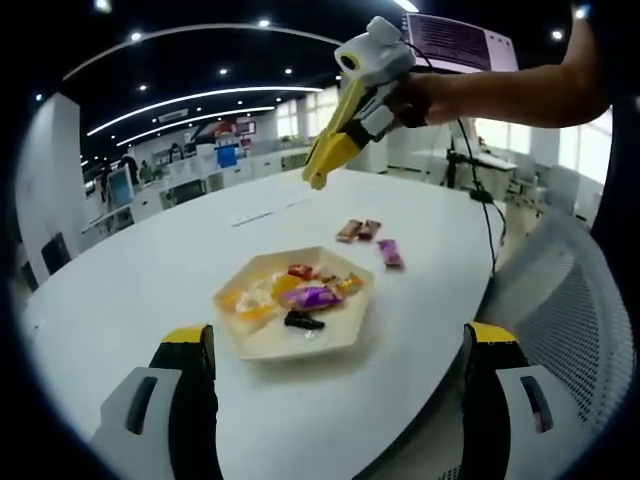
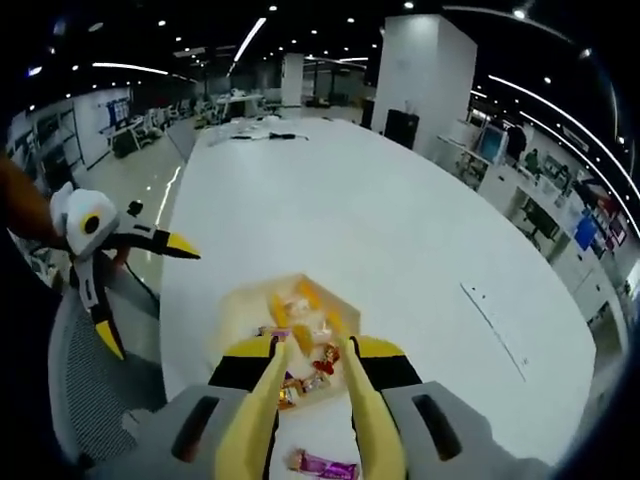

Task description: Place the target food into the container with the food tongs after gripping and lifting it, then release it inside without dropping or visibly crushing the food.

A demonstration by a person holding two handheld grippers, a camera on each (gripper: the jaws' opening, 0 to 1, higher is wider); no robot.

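Two black-and-yellow jaws of the left gripper (image 1: 335, 345) rise at the bottom of the left gripper view, set wide apart with nothing between them. Just beyond them, on the white oval table (image 1: 150, 290), sits a pale hexagonal tray (image 1: 255, 340). It holds a loose heap of wrapped sweets: a purple-wrapped one (image 1: 312, 296) at centre, a dark one (image 1: 303, 321) at 6 o'clock of it, a red one (image 1: 300, 271) at 12 o'clock, and orange and yellow ones (image 1: 250, 305) toward 9 o'clock.

Outside the tray, toward 1 o'clock, three more sweets lie on the table: two brown-wrapped pieces (image 1: 358, 230) side by side and a purple-pink one (image 1: 389, 253) just beside them.

Well above the table, at 12 o'clock of the tray, a hand (image 1: 425, 95) holds the right gripper (image 1: 315, 180), which carries long yellow food tongs (image 1: 335, 150). The tong tips there look nearly together and empty; I cannot tell if they touch.

From the right gripper view, the tongs (image 2: 310, 400) run up from the bottom edge, their arms slightly parted with the tips over the tray (image 2: 240, 300), among the sweets at its near edge. Whether they grip one cannot be told. A purple-pink wrapped sweet (image 2: 322, 464) lies on the table between the tong arms, near 6 o'clock. The left gripper (image 2: 150, 295) appears at 9 o'clock, its jaws spread, above a grey mesh chair (image 2: 85, 380).
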